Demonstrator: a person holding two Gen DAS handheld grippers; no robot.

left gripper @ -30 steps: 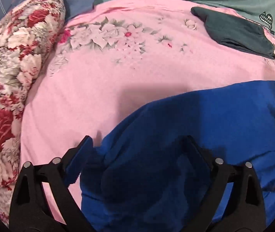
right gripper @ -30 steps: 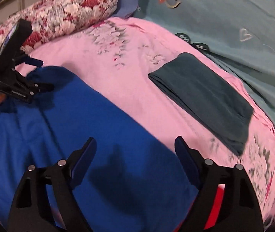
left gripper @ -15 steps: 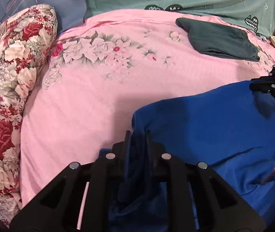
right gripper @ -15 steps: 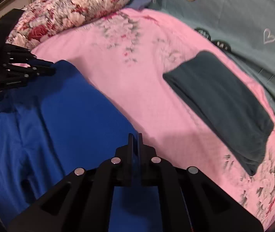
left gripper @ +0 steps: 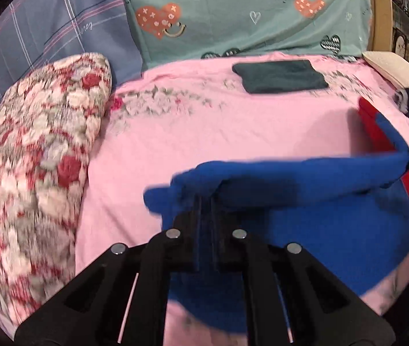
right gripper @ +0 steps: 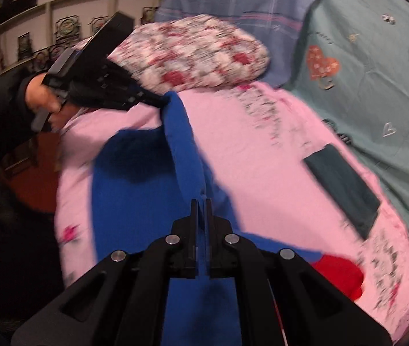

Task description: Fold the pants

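Blue fleece pants (left gripper: 305,173) now lifted off pink bedsheet (left gripper: 233,127), pinched by left gripper (left gripper: 206,201) and right gripper (right gripper: 201,204), ready for folding over.

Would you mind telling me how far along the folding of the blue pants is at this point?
Early stage. Done: a dark green garment lies folded flat on the pink bedspread. In hand: the left gripper and right gripper are each shut on an edge of the blue pants, holding it raised between them above the rest. Left: laying that edge across and completing further folds.
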